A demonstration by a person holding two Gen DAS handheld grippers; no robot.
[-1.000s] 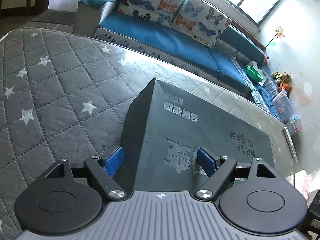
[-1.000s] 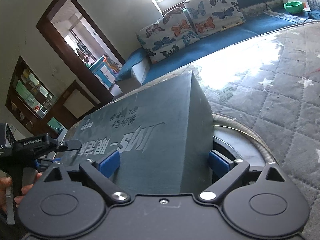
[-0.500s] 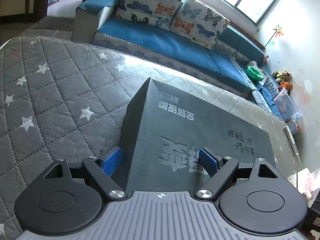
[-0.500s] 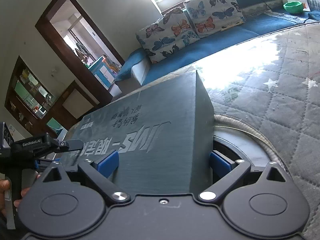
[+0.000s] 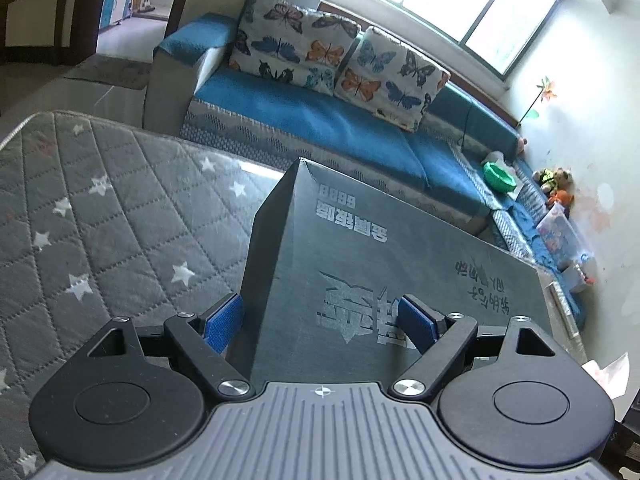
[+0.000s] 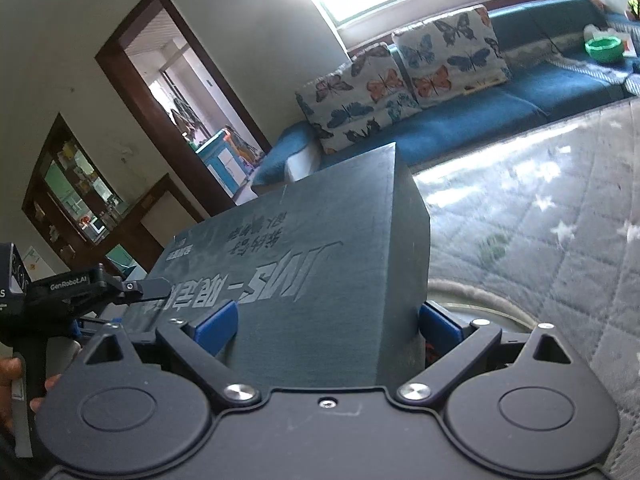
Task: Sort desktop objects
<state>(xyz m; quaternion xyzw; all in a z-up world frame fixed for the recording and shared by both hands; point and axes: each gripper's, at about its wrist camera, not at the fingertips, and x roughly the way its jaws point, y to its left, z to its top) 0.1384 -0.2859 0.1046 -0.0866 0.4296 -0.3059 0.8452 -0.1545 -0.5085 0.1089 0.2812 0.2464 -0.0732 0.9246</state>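
Sofa: a long blue fabric sofa [image 5: 332,120] runs along the far wall under the window, well apart from the work surface.
Table cover: a grey quilted cloth with white stars [image 5: 104,216] spreads over the tabletop; the right wrist view shows it [image 6: 552,248] glaring in sunlight.
Box: a large dark grey-green cardboard box with pale printed lettering [image 5: 384,264] sits across the cover, its lid facing up; the right wrist view shows its other end [image 6: 320,264], corner pointing at the sofa.
Cushions: two white cushions printed with butterflies [image 5: 340,60] lean side by side against the sofa back.
Round object: a pale-rimmed round thing [image 6: 480,304] lies just beside the box's right side, mostly hidden, and I cannot tell what it is.
Left gripper: the left gripper [image 5: 320,320] straddles one end of the box, one blue pad at the side wall, the other over the lid; whether they press it I cannot tell.
Right gripper: the right gripper [image 6: 328,324] stands wide apart around the opposite end, its blue pads [image 6: 216,326] close to the box, contact unclear.
Bowl: a small green bowl [image 5: 498,176] rests on the sofa's far end.
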